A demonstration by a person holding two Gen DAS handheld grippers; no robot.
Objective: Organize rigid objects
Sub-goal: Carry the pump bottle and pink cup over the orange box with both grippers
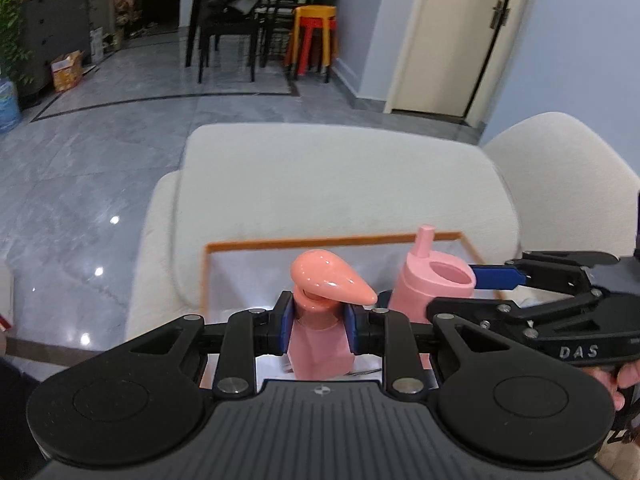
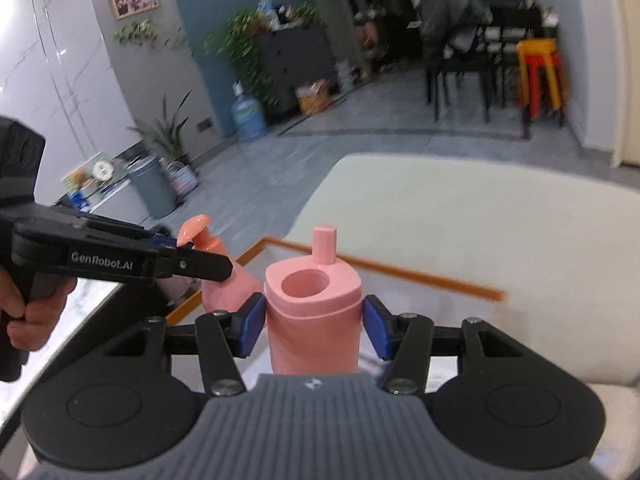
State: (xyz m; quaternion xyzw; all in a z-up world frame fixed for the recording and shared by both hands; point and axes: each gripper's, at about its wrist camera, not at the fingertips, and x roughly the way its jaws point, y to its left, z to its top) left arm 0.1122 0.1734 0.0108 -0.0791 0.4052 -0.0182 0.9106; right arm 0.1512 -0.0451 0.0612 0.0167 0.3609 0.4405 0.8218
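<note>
Both hands are up in the air here, each with a catch. The left gripper has its jaws drawn in narrow and clamped on the neck of a salmon-pink pump bottle, blue pads pressed to either side just under the glossy teardrop pump head, the squarish body hanging below the jaws. From the right wrist view the same bottle shows off to the left, tilted, with a hand wrapped round the left gripper's black handle. The right gripper has its jaws at a middling spread and closed around a pink cup with an open round mouth and a short straw spout standing at its far edge; the blue pads sit against its sides below the lid. In the left wrist view that cup rides just right of the pump bottle, close beside it, whether touching I cannot tell, with the right gripper reaching in from the right. Both items are held above an orange-rimmed white tray, with a cream sofa just beyond it. Grey marble floor beyond, black dining chairs and stacked yellow and red stools at the back of the room. Edges are blurred in both views.
</note>
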